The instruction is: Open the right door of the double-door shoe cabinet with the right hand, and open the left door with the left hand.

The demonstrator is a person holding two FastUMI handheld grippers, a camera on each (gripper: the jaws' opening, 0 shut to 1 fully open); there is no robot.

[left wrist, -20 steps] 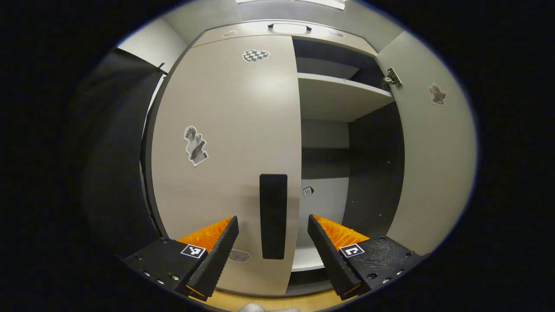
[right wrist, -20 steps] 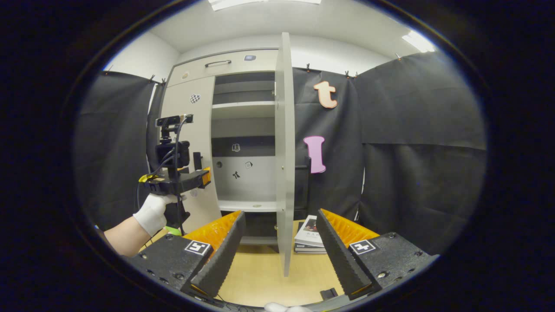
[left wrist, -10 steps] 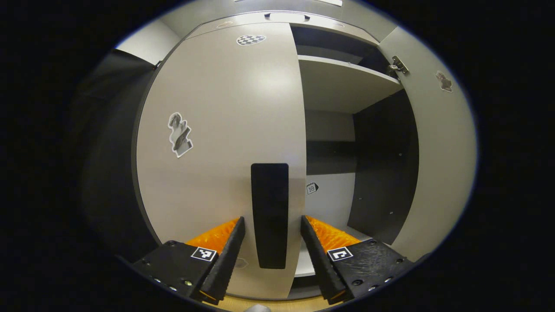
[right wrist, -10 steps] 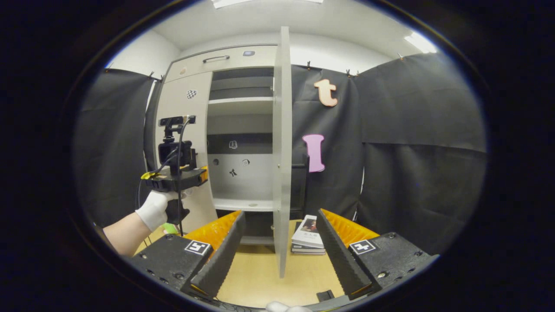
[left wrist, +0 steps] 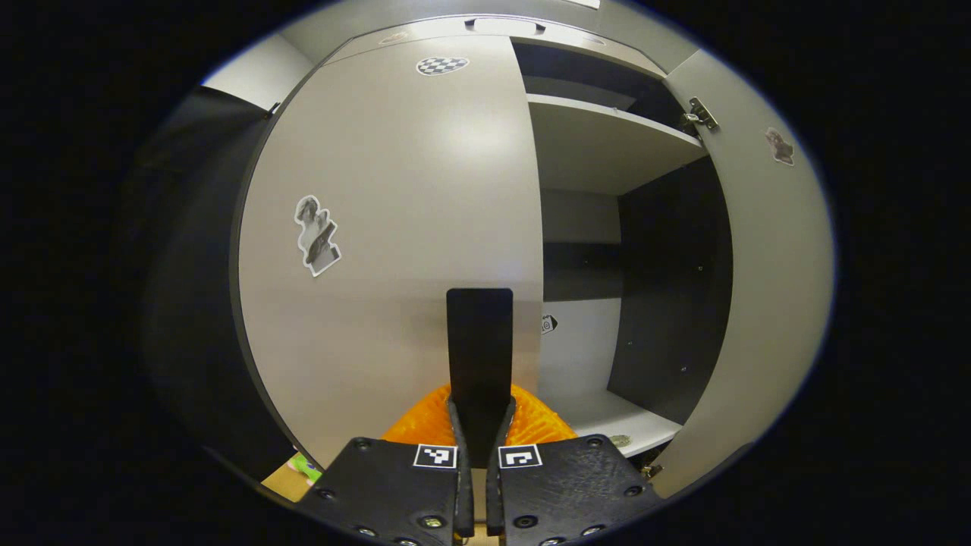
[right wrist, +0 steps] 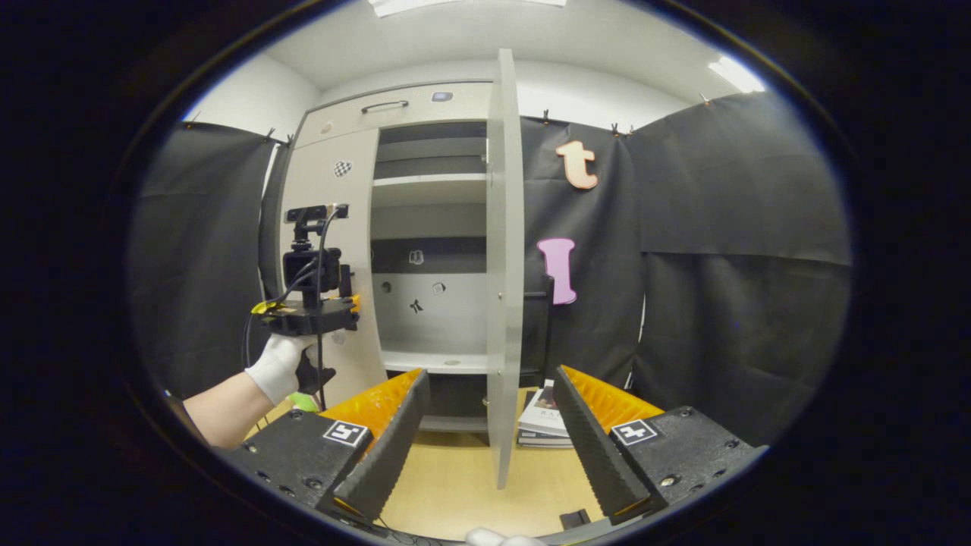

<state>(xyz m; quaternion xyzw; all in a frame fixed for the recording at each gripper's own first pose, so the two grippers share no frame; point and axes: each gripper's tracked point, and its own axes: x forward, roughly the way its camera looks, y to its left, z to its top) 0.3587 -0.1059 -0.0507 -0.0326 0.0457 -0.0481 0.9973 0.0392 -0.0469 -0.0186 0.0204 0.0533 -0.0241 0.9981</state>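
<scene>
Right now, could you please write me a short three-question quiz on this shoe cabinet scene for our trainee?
1. True or false: the left claw is shut on the left door's black handle.
2. Which stands open: A) the left door, B) the right door, C) both?
3. Fill in: behind the open door, on the wooden floor, lies a stack of ____.

Key: 1 true; 2 B; 3 books.
</scene>
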